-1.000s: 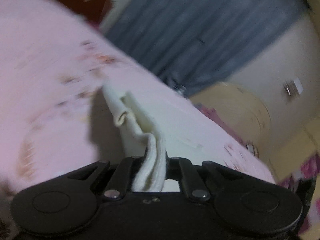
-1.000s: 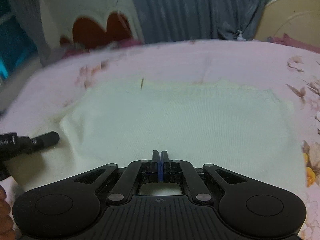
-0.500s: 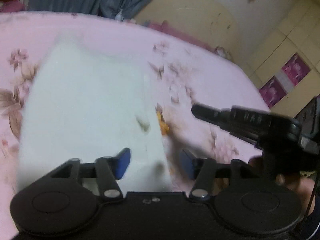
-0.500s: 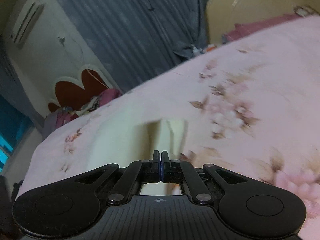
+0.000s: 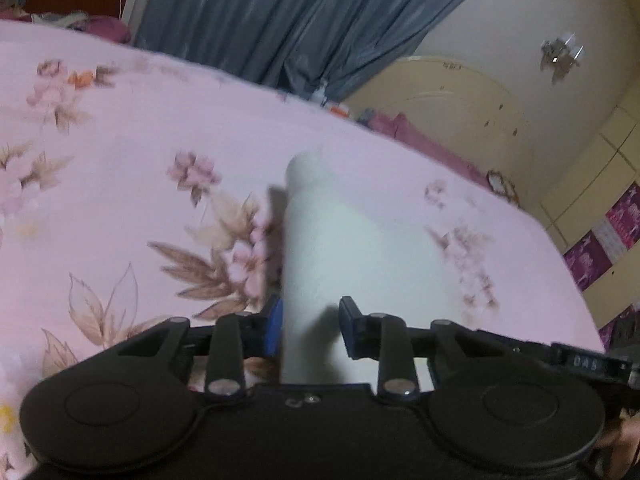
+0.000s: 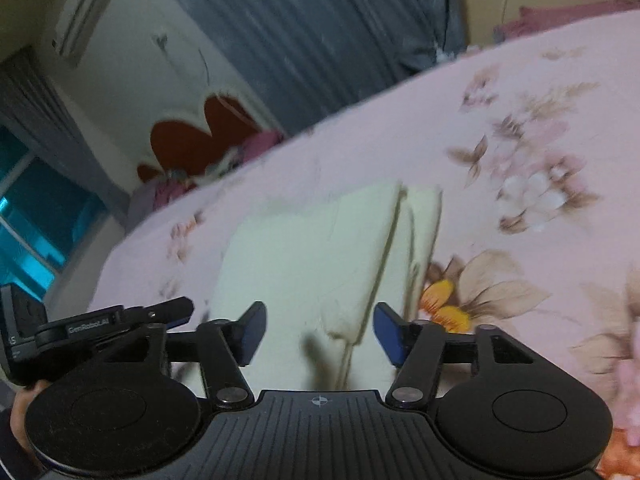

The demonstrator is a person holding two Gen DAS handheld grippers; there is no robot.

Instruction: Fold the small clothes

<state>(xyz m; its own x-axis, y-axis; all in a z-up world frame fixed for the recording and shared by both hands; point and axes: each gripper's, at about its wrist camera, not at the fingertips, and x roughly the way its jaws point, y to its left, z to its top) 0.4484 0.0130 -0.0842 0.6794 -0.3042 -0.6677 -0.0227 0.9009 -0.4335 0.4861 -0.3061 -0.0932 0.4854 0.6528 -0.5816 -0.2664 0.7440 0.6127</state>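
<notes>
Cream garment (image 6: 320, 256) lying folded in layers on the pink floral bed (image 6: 520, 112): my right claw (image 6: 318, 330), just opened, stands apart over it, my left claw (image 5: 308, 328), narrowing, straddles without clamping; further folding seemingly remains.

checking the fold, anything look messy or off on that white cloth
Mostly tidy. The folded white garment lies flat on the pink floral bedsheet, but its right-hand layers are staggered, edges not lined up.
</notes>
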